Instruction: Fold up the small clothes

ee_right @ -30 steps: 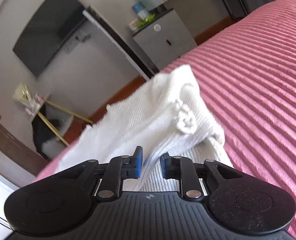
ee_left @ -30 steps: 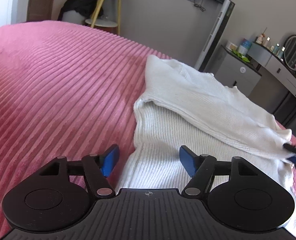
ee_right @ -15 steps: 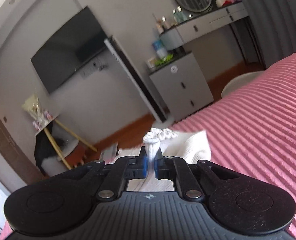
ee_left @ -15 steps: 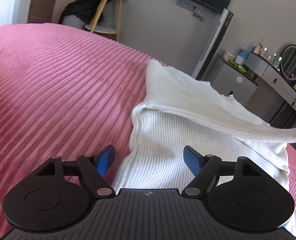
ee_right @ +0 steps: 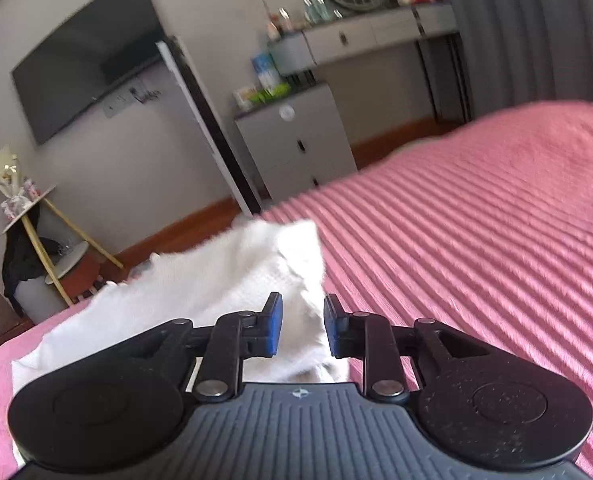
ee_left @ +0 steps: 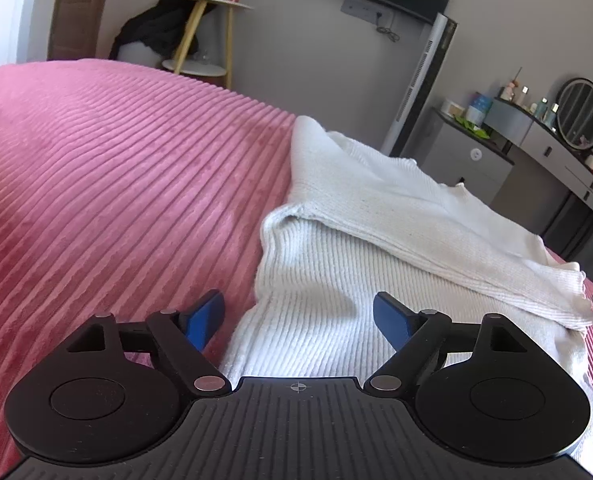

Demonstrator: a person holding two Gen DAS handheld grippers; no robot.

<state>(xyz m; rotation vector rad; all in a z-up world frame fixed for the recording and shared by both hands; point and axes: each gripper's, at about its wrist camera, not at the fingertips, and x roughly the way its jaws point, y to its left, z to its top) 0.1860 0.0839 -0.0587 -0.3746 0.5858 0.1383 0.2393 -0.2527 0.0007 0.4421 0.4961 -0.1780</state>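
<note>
A white ribbed knit garment lies on the pink bedspread, with its sleeve folded across the body. My left gripper is open, low over the garment's near left edge, holding nothing. In the right wrist view the garment lies ahead, slightly blurred. My right gripper is open, its jaws a little apart, with the cloth lying between and beyond them but not pinched.
The pink ribbed bedspread stretches right. Beyond the bed's far edge stand a grey cabinet, a dressing table with a round mirror, a tall white tower fan and a side table.
My right gripper was shut on the sleeve cuff half a second ago; it has opened and the sleeve now lies folded flat across the garment. The left gripper stayed open and still.
</note>
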